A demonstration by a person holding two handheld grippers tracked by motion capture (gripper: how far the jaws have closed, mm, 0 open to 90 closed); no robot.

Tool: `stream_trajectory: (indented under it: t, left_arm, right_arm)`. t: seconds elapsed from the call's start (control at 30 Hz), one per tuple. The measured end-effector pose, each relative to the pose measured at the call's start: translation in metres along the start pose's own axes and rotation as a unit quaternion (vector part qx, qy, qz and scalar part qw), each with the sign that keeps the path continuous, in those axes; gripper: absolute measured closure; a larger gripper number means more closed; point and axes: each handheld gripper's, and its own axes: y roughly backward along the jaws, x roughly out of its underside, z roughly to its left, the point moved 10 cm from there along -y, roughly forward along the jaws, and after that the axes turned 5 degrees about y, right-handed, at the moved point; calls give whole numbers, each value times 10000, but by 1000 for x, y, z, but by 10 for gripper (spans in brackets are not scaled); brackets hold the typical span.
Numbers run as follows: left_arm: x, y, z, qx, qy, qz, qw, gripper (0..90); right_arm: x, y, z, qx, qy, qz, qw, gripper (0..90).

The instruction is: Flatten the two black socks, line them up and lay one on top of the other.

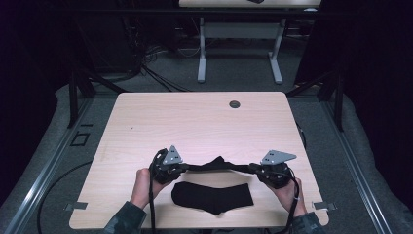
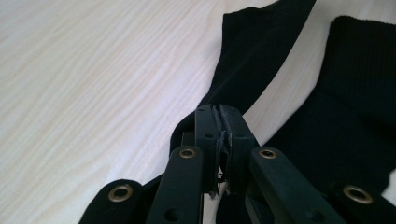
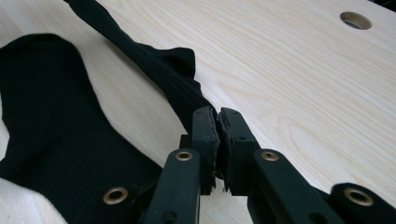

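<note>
While both tools hold the same black sock [image 1: 216, 165] stretched between them, the job is to keep the pull even. The left tool [image 1: 181, 167] is clamped on one end of it and the right tool [image 1: 254, 168] on the other; in each gripper view the jaws stand pressed together with dark fabric pinched between the pads. The held sock hangs just above the tabletop [image 1: 195, 122], near its front edge, and runs from the person's left to right — its long axis lies across the table, roughly parallel to that edge. A small peak of cloth, probably the heel, pokes up toward the far side near the middle.

A second black sock [image 1: 213, 196] lies flat on the tabletop just in front of the held one, closer to the person, its long axis also left to right and its heel bulge pointing toward the person.

To do this step well I would keep both hands level with each other, hold the tension light so the fabric does not slip from the pads, and bring the stretched sock down squarely over the flat one — ends matching ends. Which end of either sock is the toe and which the cuff I cannot tell for sure.
</note>
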Motion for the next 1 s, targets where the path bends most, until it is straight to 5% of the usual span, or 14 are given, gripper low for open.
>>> stream_trajectory:
  t: [0.23,0.4,0.5,0.6,0.67,0.73,0.87,1.0]
  left_arm:
    - [11,6,-4,33,82,11,10000,869]
    - [23,20,-22,373,193,64,9991,867]
    - [14,25,-16,489,253,94,9984,865]
    - [2,8,17,419,740,203,9962,811]
    - [3,-12,38,213,1013,491,9934,692]
    - [2,-24,51,103,1210,432,9917,635]
    - [3,-30,57,-18,1372,379,9898,514]
    - [9,-29,60,-395,1451,445,9876,418]
  right_arm:
    - [1,1,11,-135,8,44,9999,851]
    - [5,12,30,-401,-77,39,9992,851]
    - [-7,21,35,-575,-59,-54,9983,850]
    - [-21,2,7,-371,-273,21,9989,811]
    - [-20,-30,-14,-322,-621,319,9970,701]
    - [-12,-60,-28,-146,-790,651,9946,631]
    - [-9,-74,-37,23,-986,670,9929,580]
    - [-6,-74,-40,123,-1058,673,9920,545]
